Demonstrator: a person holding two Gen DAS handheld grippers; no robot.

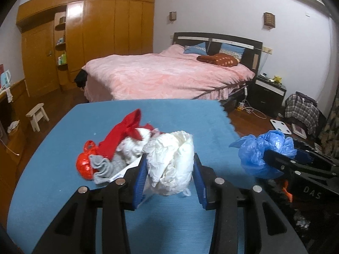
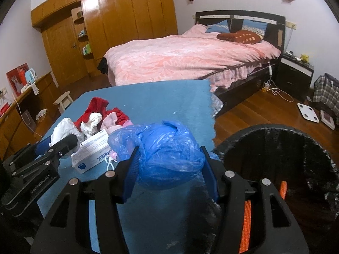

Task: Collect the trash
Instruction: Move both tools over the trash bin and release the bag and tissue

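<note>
Left gripper jaws clamp a crumpled white plastic bag above the blue counter. Right gripper jaws clamp a blue plastic bag at the counter's right edge, beside a black wicker bin.

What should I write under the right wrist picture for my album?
Right claw squeezing a crumpled blue plastic bag above the blue table, beside a dark basket.

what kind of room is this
A lived-in home bedroom: a double bed under a pink cover, a built-in wooden wardrobe along the wall, and a dark nightstand beside the bed.
</note>
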